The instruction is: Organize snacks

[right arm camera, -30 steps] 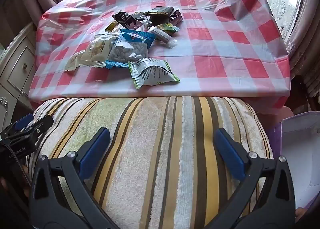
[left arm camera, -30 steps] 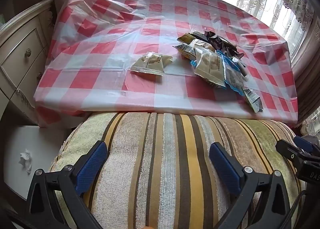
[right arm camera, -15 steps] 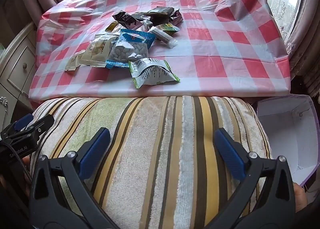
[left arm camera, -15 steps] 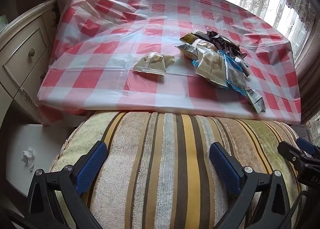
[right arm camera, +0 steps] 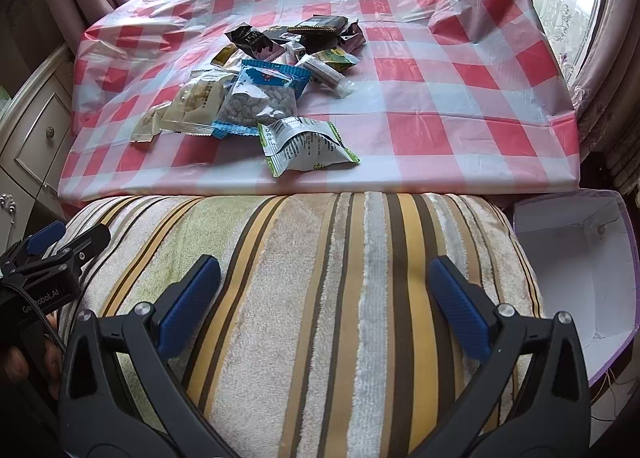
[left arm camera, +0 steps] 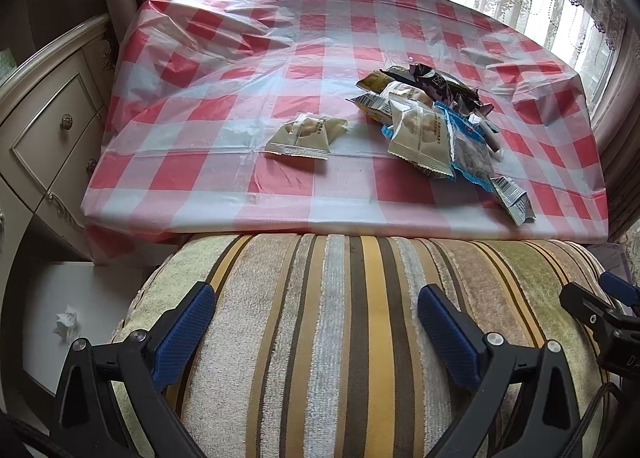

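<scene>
A pile of snack packets lies on the red-and-white checked tablecloth: a blue bag of seeds, a green-and-white pouch, beige packets and dark wrappers. In the left wrist view the pile sits right of centre, with one beige packet apart to its left. My left gripper and right gripper both stand open, empty, low over a striped towel-covered cushion, well short of the snacks.
A white-lined purple box stands open at the right beside the cushion. A cream drawer cabinet flanks the table's left. A crumpled tissue lies on a white surface below. Curtains and windows back the table.
Both cameras have pulled back and tilted slightly; the purple box has come fully into the right wrist view. The snacks and both open grippers' jaws are unchanged.
</scene>
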The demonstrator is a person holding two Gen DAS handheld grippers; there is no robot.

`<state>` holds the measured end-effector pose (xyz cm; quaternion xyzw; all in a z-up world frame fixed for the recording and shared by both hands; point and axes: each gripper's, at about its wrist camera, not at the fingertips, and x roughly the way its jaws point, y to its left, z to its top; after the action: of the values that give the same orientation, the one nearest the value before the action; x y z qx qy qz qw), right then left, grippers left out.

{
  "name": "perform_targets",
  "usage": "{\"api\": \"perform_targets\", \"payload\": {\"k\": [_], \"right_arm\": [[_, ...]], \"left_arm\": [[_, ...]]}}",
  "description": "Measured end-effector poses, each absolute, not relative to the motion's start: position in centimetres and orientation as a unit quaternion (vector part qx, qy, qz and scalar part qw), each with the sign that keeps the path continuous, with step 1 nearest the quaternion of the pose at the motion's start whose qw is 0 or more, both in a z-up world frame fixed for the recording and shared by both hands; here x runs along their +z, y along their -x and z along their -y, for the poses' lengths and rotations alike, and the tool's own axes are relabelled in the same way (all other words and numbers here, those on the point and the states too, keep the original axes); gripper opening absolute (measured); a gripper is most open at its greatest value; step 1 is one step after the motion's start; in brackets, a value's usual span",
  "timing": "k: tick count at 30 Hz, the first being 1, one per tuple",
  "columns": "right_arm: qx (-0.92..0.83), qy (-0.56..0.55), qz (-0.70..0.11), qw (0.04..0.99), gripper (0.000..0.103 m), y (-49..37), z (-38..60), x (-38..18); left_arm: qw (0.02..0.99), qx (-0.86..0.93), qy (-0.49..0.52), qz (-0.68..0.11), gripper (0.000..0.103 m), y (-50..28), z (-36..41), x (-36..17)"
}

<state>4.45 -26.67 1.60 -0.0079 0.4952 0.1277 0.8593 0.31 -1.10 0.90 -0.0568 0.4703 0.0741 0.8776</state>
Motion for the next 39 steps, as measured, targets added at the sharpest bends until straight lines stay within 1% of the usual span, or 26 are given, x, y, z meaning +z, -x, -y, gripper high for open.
{"api": "perform_targets", "payload": {"k": [6, 13, 39], "right_arm": [[0.123, 0.016, -0.489, 0.864, 0.103, -4.5, 26.4, 1.5], [0.13, 0.013, -0.505, 0.853, 0.103, -5.8, 26.3, 0.9], [0.129, 0.016, -0.504, 0.854, 0.103, -5.8, 26.2, 0.8]], "left_arm": [[0.879, 0.049, 0.066, -0.47, 0.097, -1.5, 1.7, 1.0], [0.868, 0.035, 0.078, -0.49, 0.098, -3.3, 1.9, -0.3], [0.867, 0.036, 0.079, -0.49, 0.099, -3.3, 1.8, -0.4]]}}
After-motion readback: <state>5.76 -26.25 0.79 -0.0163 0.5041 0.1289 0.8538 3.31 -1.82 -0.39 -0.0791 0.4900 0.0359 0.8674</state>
